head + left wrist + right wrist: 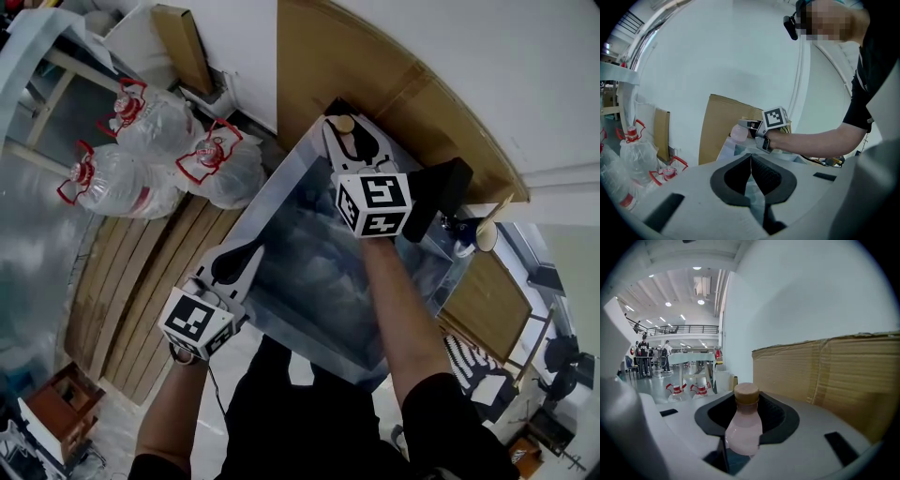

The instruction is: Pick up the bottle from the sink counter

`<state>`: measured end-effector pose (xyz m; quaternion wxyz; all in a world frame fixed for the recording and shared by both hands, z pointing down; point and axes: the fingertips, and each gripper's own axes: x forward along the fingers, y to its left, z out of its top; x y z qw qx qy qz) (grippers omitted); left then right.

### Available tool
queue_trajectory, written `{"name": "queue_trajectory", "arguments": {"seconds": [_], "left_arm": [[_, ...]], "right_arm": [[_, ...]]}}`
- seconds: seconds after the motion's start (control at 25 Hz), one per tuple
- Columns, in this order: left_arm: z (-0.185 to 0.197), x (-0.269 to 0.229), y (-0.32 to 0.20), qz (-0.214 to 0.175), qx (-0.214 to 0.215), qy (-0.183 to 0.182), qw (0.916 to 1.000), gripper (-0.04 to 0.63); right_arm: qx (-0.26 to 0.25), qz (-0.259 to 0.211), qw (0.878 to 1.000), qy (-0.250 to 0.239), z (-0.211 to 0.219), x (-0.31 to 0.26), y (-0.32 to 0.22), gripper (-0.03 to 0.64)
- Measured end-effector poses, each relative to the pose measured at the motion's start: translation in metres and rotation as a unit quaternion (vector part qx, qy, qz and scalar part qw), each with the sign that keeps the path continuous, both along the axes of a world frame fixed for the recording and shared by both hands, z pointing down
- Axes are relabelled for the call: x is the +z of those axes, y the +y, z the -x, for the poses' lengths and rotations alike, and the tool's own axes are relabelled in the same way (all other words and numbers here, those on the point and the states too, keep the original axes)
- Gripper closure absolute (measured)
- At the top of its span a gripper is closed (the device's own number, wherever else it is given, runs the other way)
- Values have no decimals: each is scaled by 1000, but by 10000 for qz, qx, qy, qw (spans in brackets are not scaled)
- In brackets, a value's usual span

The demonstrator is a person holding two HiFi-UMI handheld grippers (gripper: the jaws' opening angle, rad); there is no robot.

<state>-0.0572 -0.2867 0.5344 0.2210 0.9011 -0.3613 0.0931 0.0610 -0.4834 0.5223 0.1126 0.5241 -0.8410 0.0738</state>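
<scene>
A small pale pink bottle (744,430) with a tan cap stands upright between the black pads of my right gripper (745,418), which press on both its sides. In the head view the right gripper (349,129) reaches over the far end of the steel sink (281,202), and only the bottle's cap (345,123) shows between its fingers. The left gripper view catches the bottle (738,133) held out from the side. My left gripper (751,163) is shut and holds nothing. It hangs at the sink's near left rim (242,255).
Cardboard sheets (375,66) lean on the white wall behind the sink. Three large water jugs with red handles (150,122) lie on the floor to the left, beside wooden planks (141,281). A faucet (466,239) stands at the sink's right.
</scene>
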Motion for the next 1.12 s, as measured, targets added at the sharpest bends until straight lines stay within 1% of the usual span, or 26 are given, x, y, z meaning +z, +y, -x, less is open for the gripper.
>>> {"name": "queue_trajectory", "arguments": {"seconds": [0.08, 0.2, 0.4, 0.6, 0.72, 0.88, 1.12], "left_arm": [[2, -3, 6, -115, 57, -1, 9999, 574], [2, -11, 19, -59, 65, 32, 10000, 574], [0, -22, 43, -130, 139, 39, 9998, 574], [-5, -39, 65, -176, 203, 31, 9996, 574], [-7, -53, 78, -237, 216, 10, 9995, 574], [-8, -67, 91, -288, 130, -10, 9995, 574], [-4, -78, 105, -320, 44, -129, 9994, 574]], "right_arm": [[22, -20, 10000, -24, -2, -11, 12, 476], [3, -70, 10000, -69, -3, -31, 34, 476], [-48, -178, 9997, -144, -7, -66, 76, 476], [-76, -186, 9995, -236, -19, -94, 121, 476], [-36, -105, 9995, -292, -31, -102, 150, 476], [45, 8, 9994, -334, -53, -107, 188, 477], [109, 101, 9993, -341, -81, -114, 228, 477]]}}
